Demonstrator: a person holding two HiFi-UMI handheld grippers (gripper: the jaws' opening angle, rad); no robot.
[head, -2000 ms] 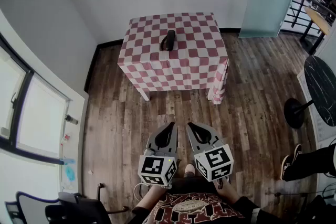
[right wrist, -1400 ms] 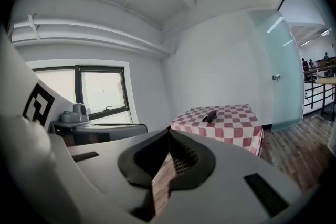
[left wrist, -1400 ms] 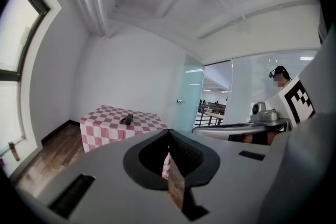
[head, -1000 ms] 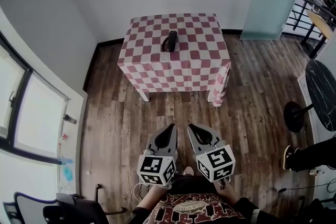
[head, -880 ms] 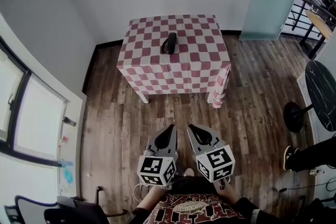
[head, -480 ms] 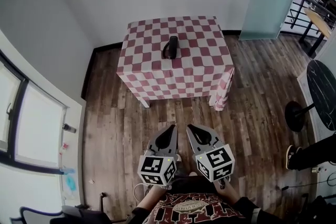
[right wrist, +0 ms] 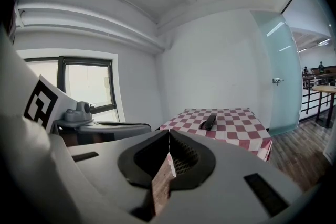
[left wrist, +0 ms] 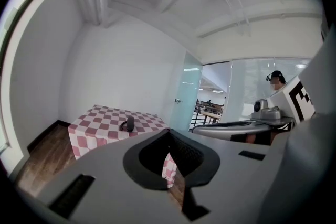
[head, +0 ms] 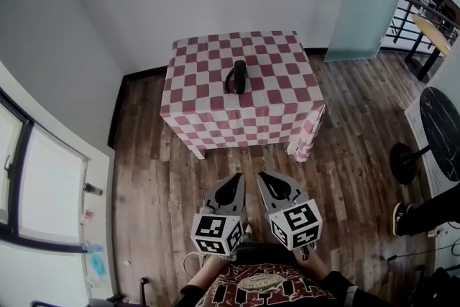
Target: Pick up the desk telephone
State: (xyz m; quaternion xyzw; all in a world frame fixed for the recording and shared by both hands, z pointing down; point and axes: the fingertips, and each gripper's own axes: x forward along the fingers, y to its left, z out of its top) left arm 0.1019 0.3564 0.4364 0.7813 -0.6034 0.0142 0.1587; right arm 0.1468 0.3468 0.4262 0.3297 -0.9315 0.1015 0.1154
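Head view: phone (head: 236, 76) on worktop (head: 273, 108) sits nearer than a sec ago, yet well ahead of left gripper (head: 233, 179) & right gripper (head: 264, 177). Both pressed together, empty; approach only, no grasp yet.

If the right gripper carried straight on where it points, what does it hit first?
Ahead of the right gripper lies only wood floor, then probably the draped front of the checked tablecloth, below the telephone on top; depth is unclear.

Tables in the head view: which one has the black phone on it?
The square table under the red-and-white checked cloth: the black desk telephone lies on top. The round black table at the right has no cloth.
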